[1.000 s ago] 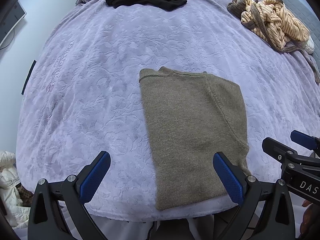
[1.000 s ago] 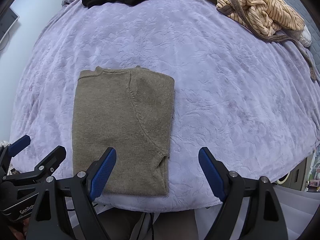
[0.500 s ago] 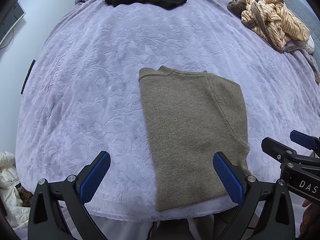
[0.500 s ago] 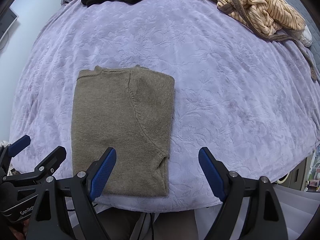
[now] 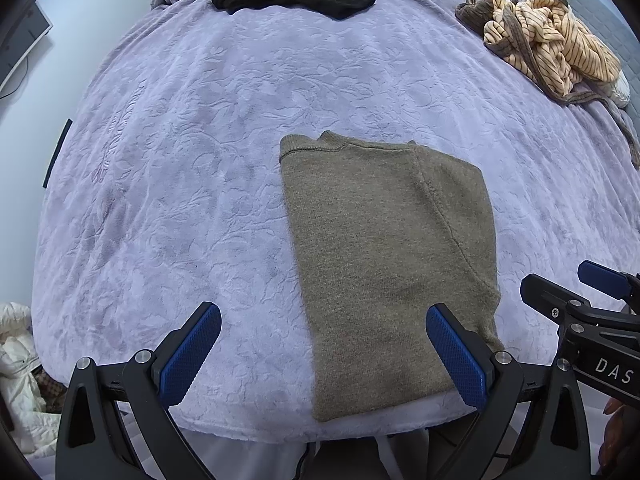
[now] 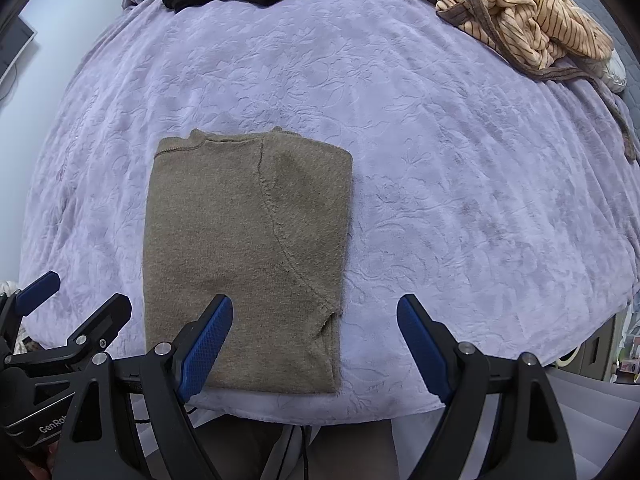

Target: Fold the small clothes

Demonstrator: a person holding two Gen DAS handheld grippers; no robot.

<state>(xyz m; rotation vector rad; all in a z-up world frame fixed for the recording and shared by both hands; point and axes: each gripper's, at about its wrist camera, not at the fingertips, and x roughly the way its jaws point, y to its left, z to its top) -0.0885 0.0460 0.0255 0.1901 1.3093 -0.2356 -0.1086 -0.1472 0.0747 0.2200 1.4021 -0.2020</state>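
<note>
Both claws, left claw (image 5: 323, 354) and right claw (image 6: 314, 342), hang spread above the folded sweater's (image 6: 246, 256) near edge.

No change can be made out between the earlier pictures and now. In both wrist views the folded brown sweater (image 5: 390, 272) (image 6: 248, 256) is seen at the same spot in the lower middle of the frame, and the left gripper (image 5: 324, 354) and right gripper (image 6: 314, 346) are seen at the bottom edge with the same wide gap between the blue pads.
</note>
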